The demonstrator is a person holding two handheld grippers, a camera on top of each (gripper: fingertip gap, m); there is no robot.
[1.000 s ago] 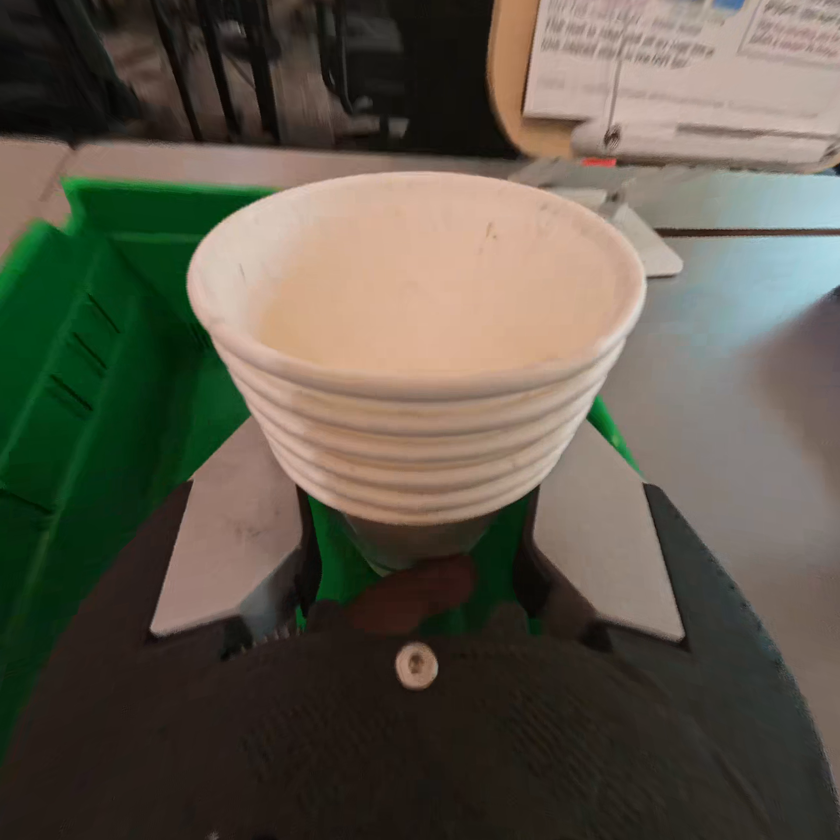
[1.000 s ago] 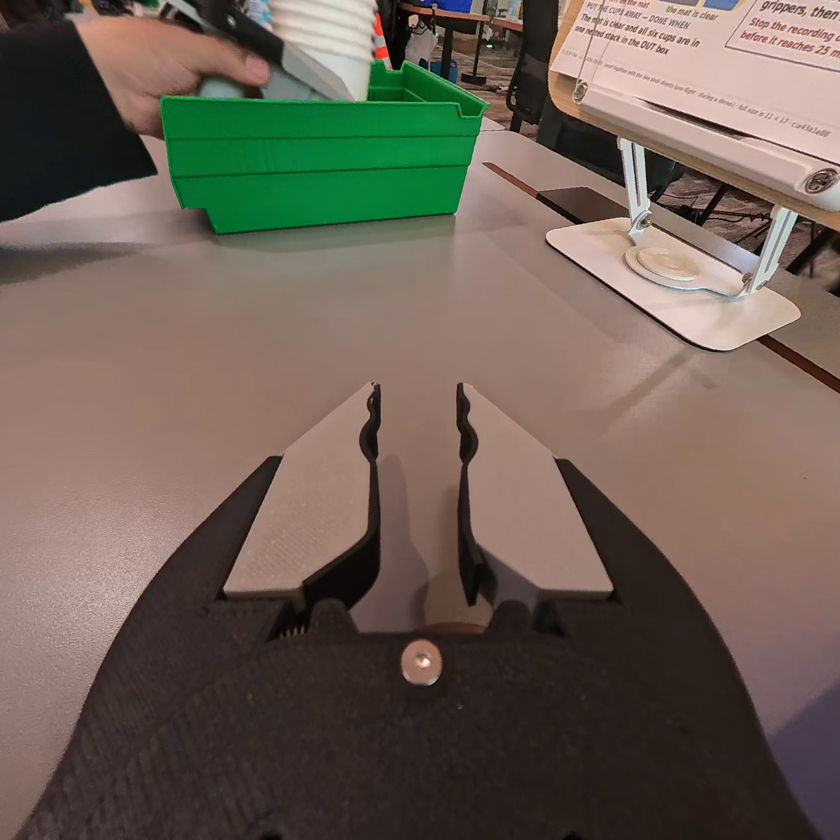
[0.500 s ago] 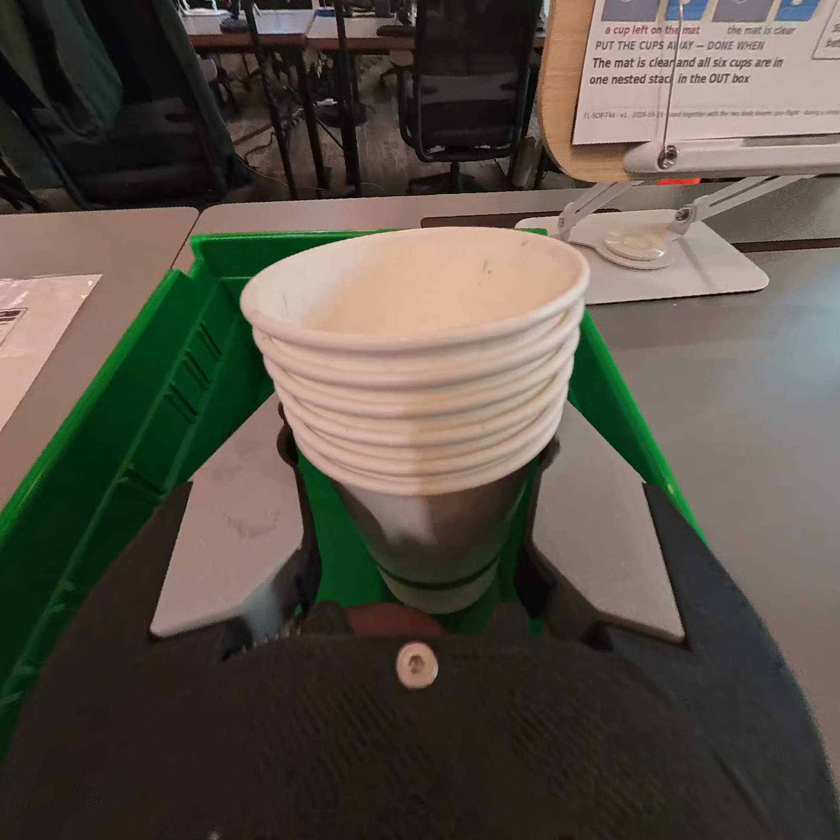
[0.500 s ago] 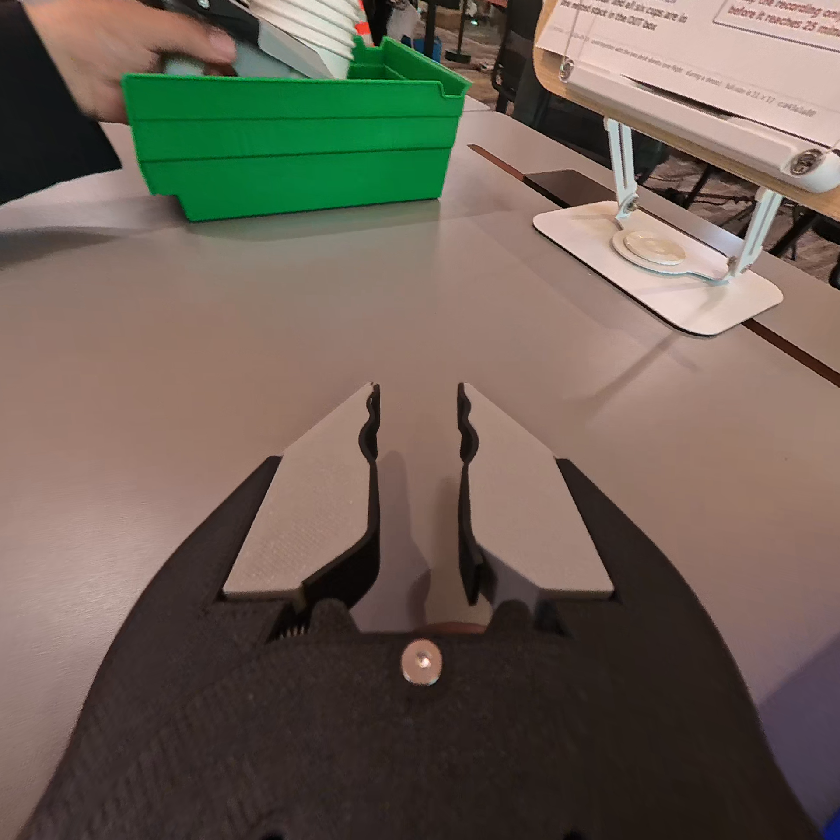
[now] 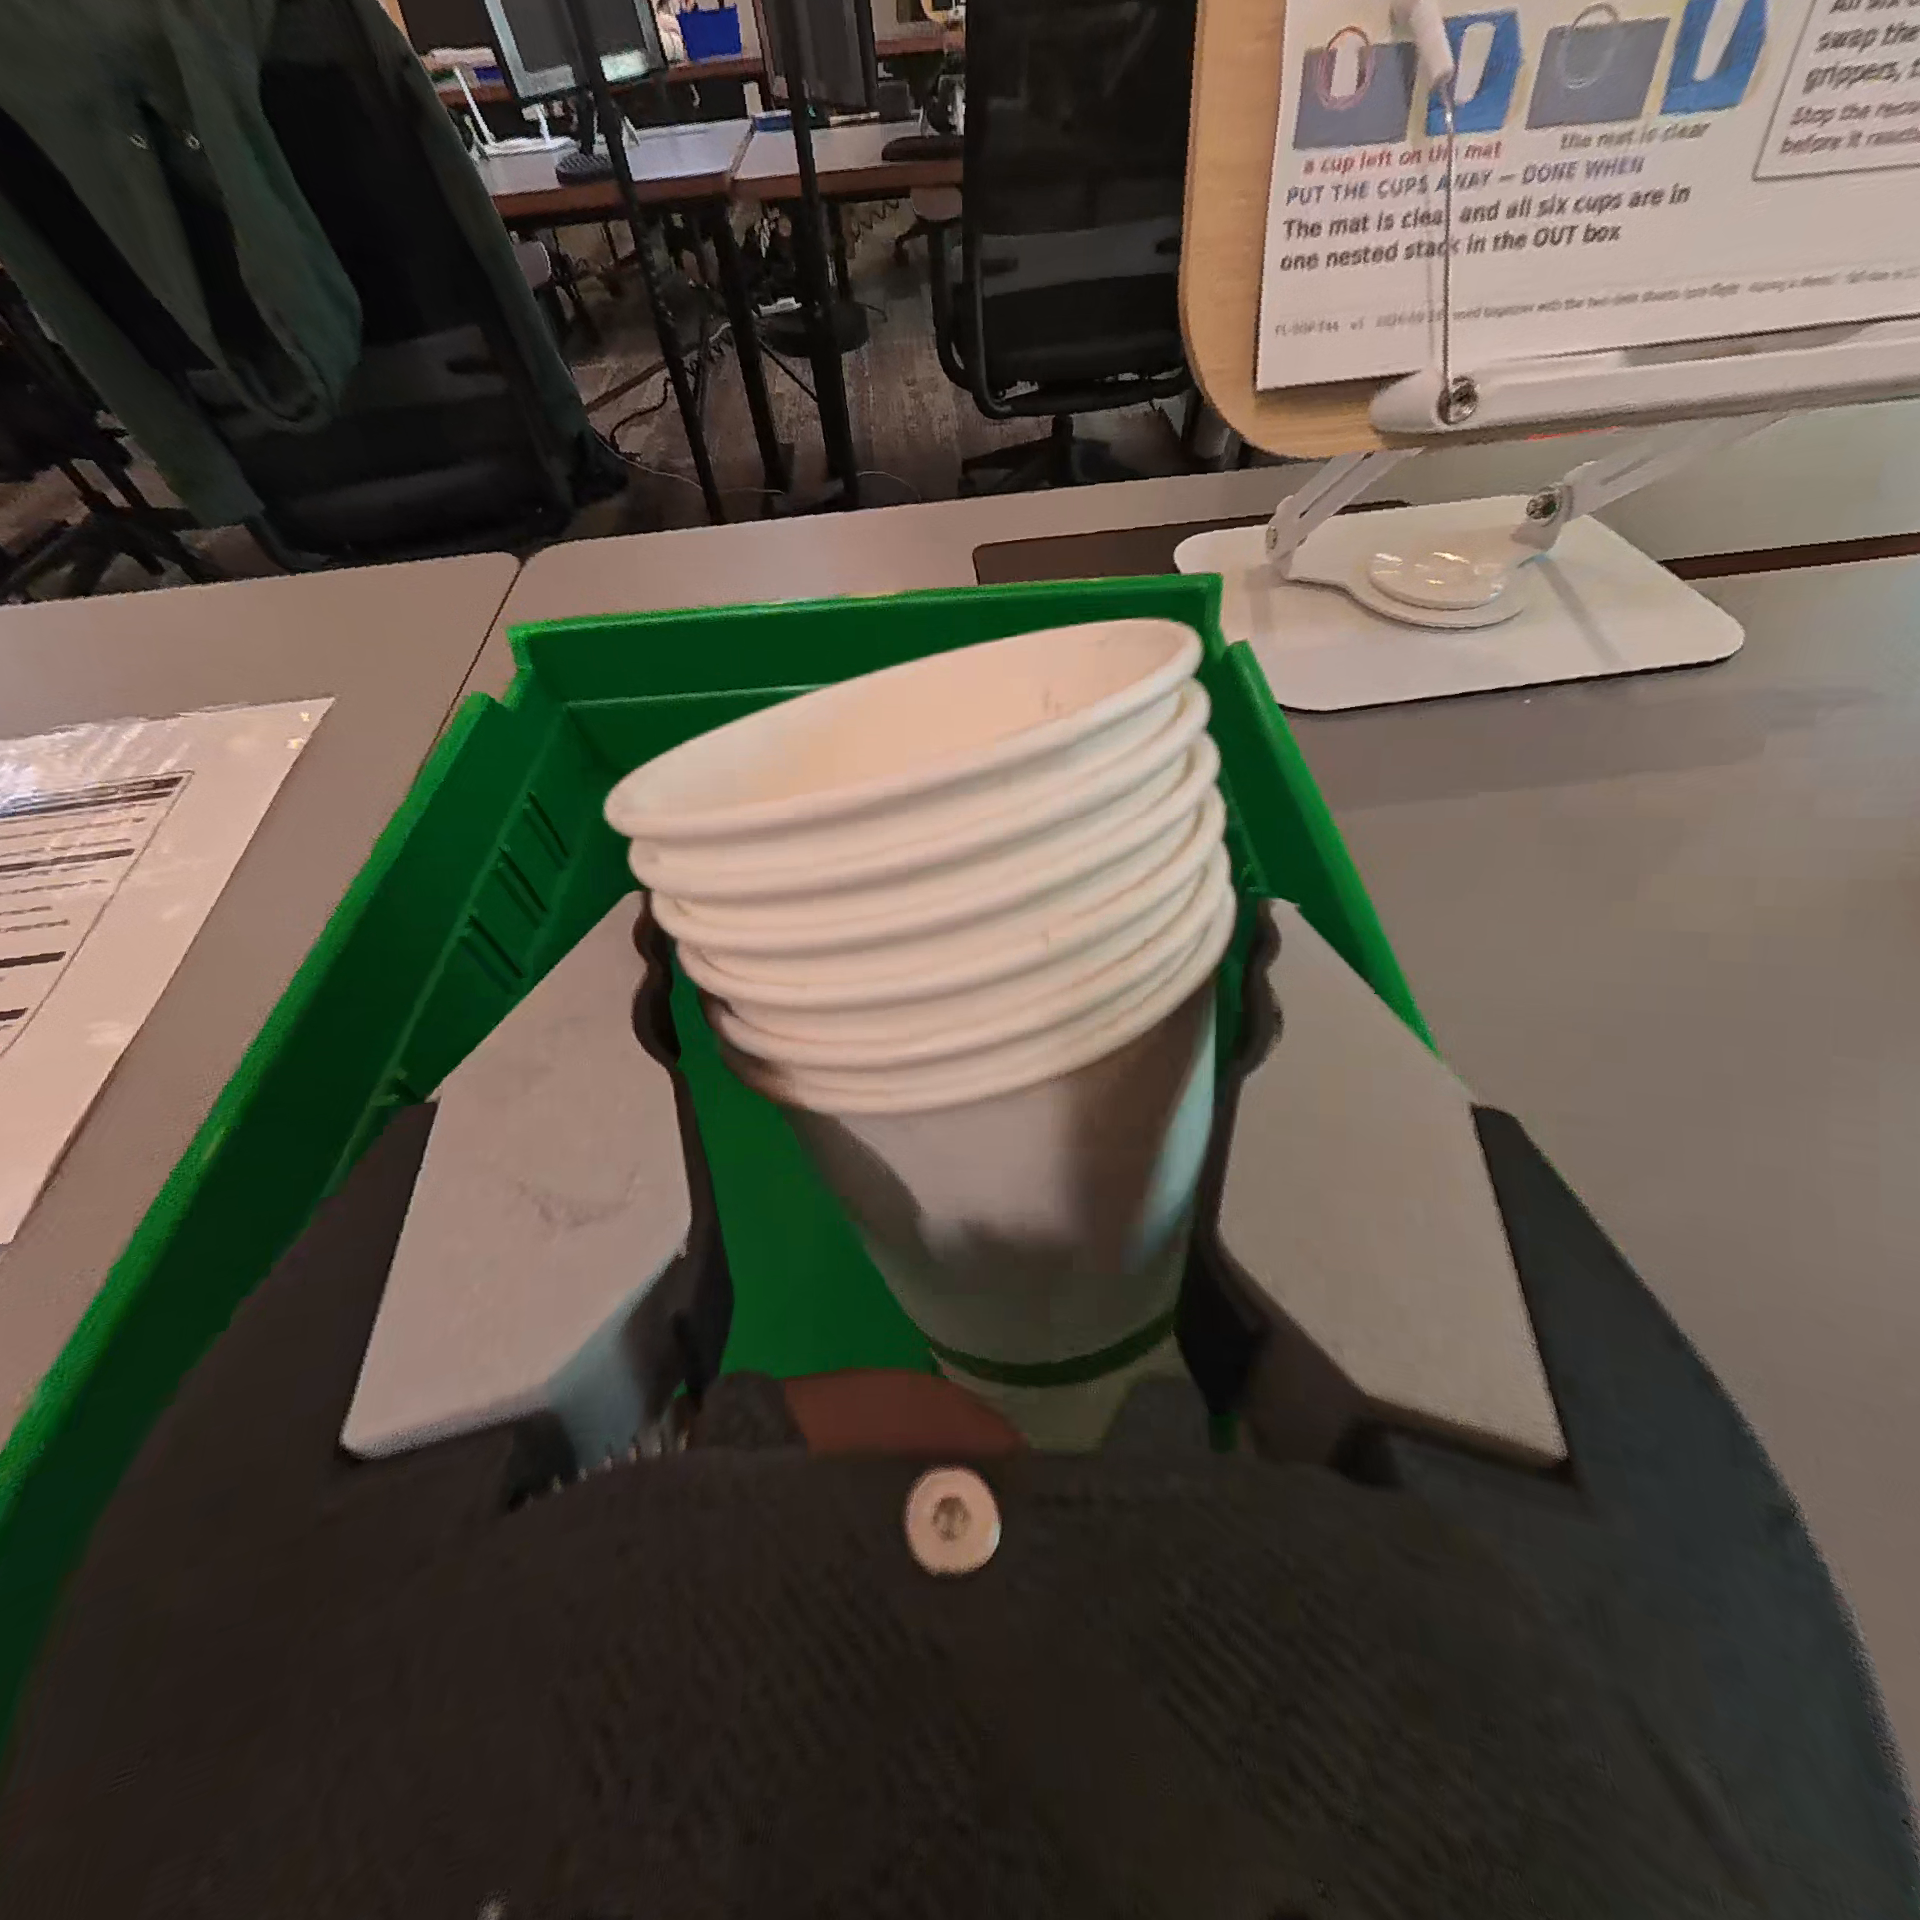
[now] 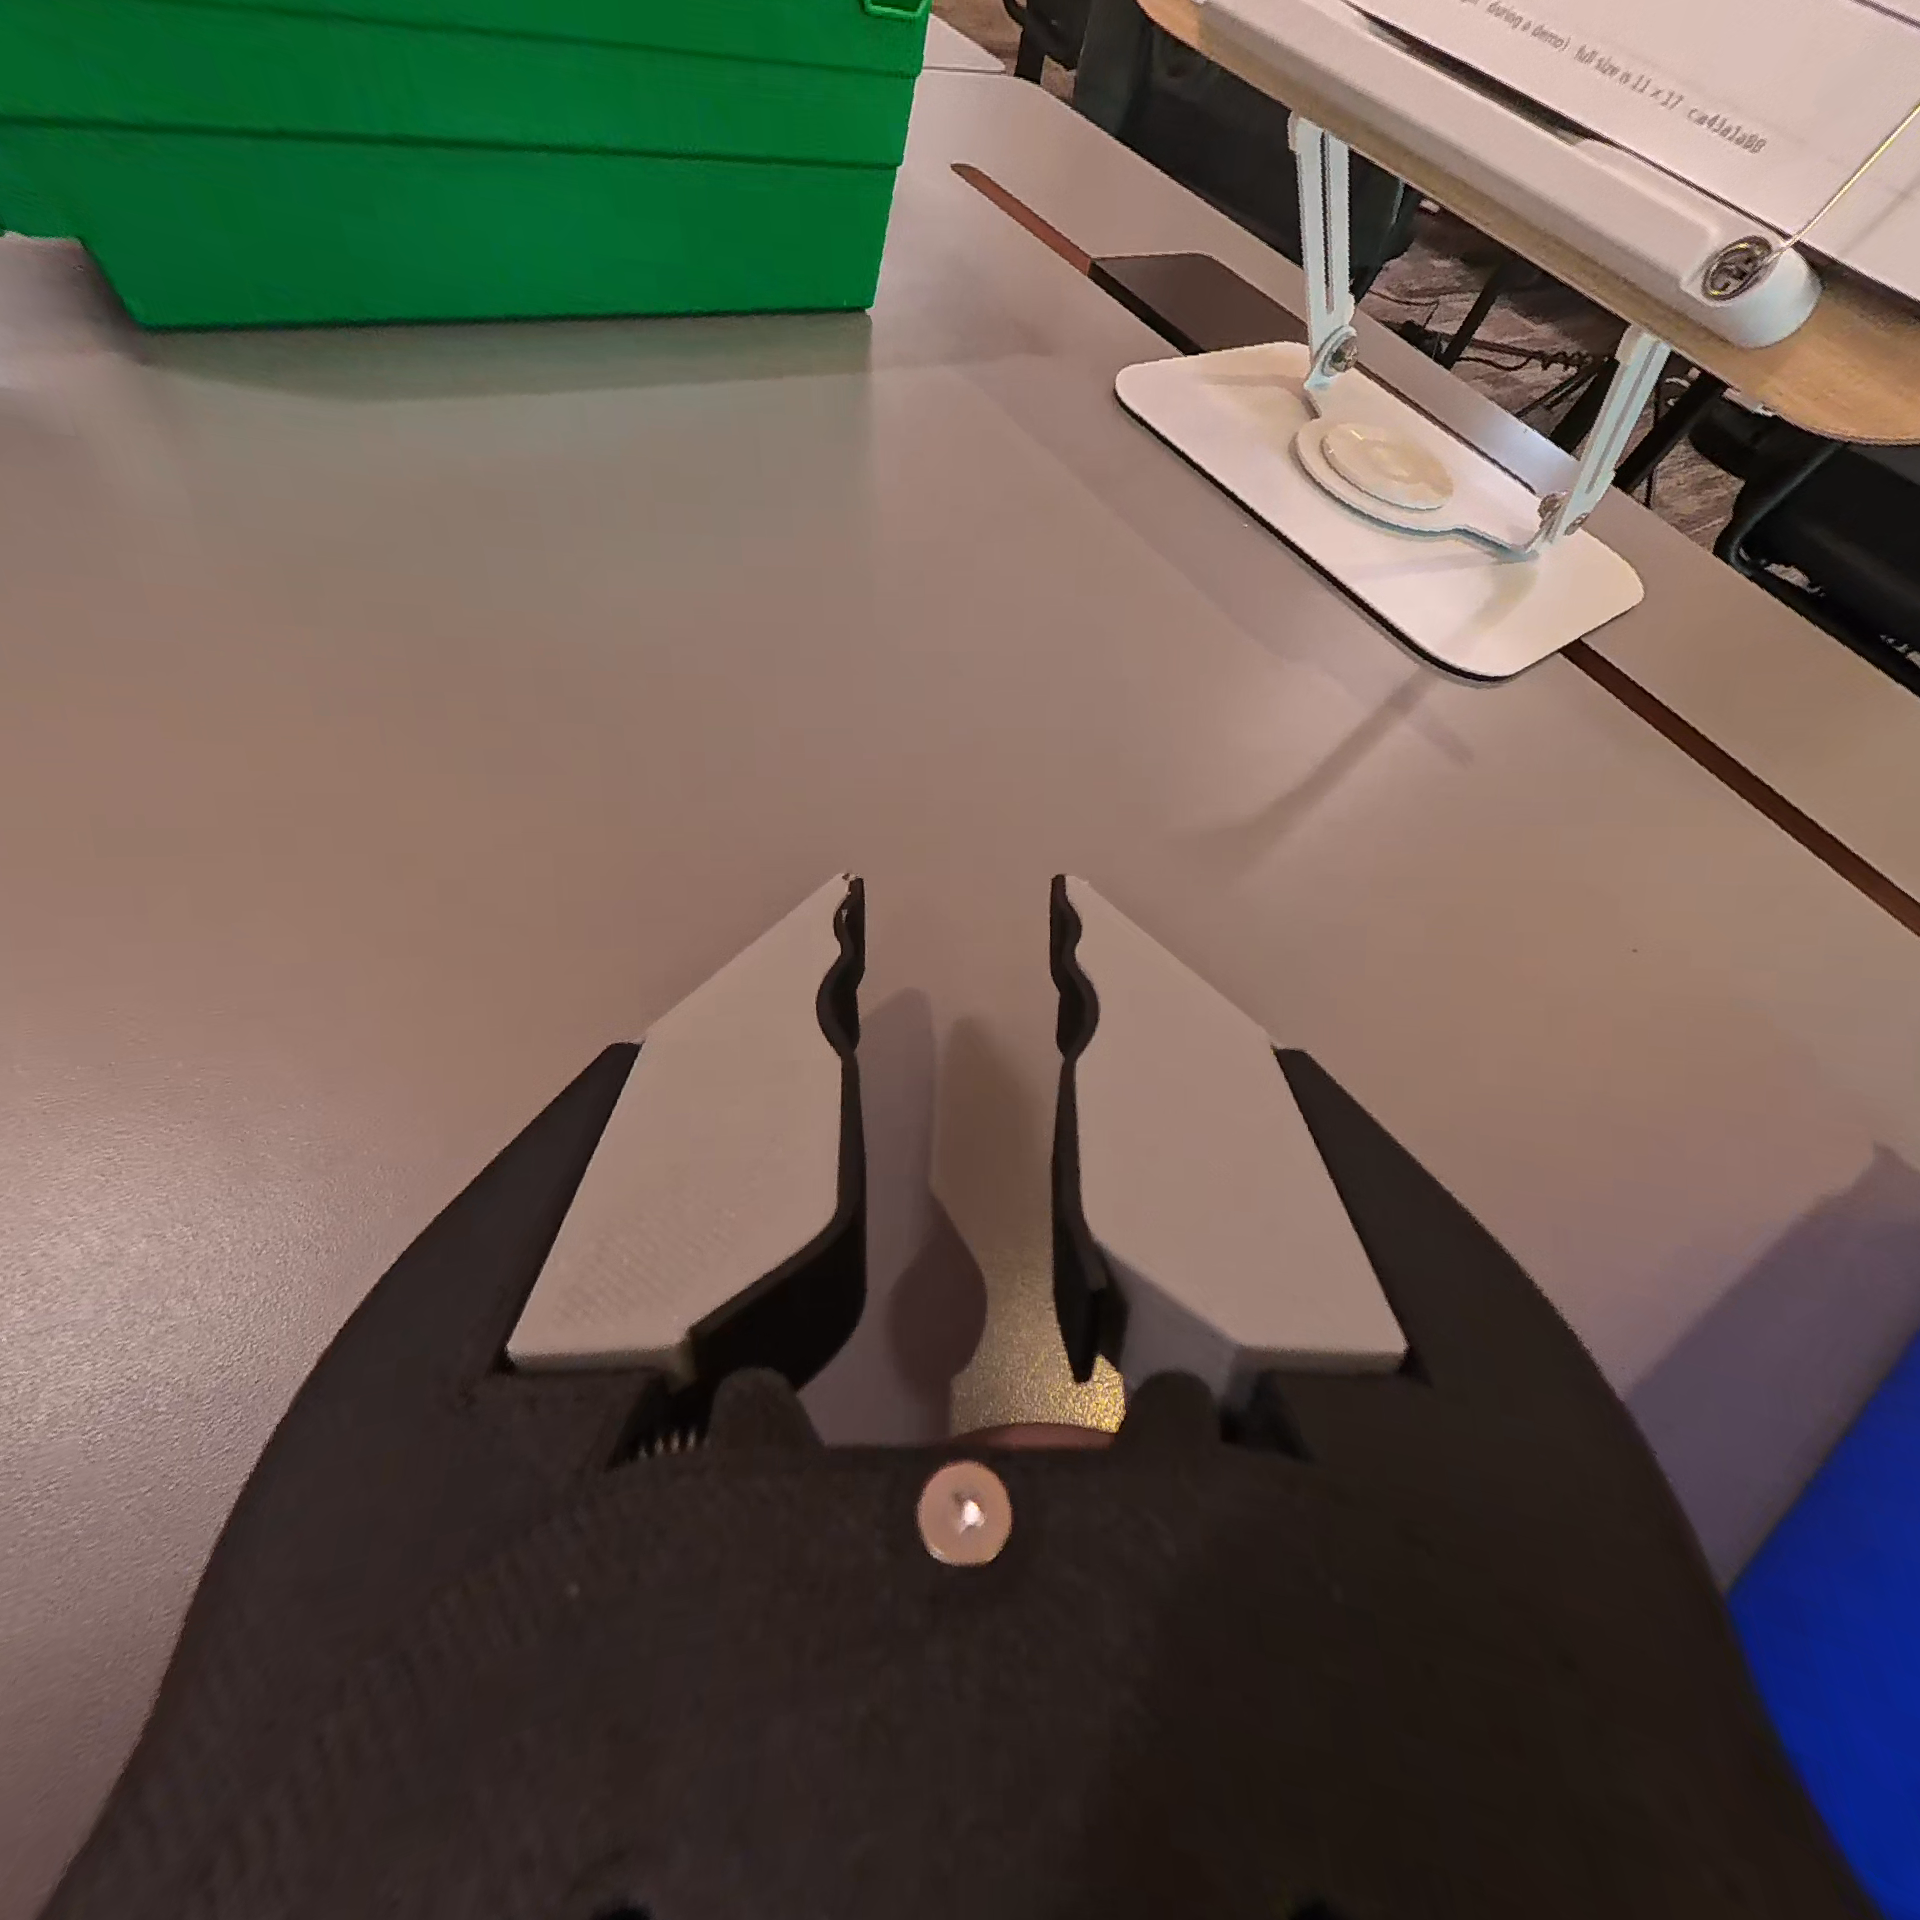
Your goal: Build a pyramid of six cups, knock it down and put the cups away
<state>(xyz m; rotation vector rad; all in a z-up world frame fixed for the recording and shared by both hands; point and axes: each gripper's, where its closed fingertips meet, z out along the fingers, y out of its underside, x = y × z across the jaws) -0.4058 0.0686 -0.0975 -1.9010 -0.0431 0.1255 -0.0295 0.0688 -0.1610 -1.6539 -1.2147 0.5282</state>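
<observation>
A nested stack of white paper cups [image 5: 935,914] stands inside the green bin [image 5: 416,987] and leans to the right. My left gripper [image 5: 951,956] reaches into the bin, its jaws on either side of the stack's rims. A thin gap shows on the left side, and the stack rests toward the right finger [image 5: 1351,1195]. The jaws look open. My right gripper [image 6: 954,904] is open and empty, low over the grey table [image 6: 520,675]. The green bin [image 6: 468,208] lies ahead of it to the left.
A white stand [image 5: 1455,613] holding an instruction board sits right of the bin; it also shows in the right wrist view [image 6: 1382,509]. A printed sheet in plastic [image 5: 94,883] lies left of the bin. A blue mat edge [image 6: 1849,1558] is at the right.
The cup stack has gone down into the bin and tipped to the right between the left jaws. The right gripper has moved closer to the bin; the hand is out of its view.
</observation>
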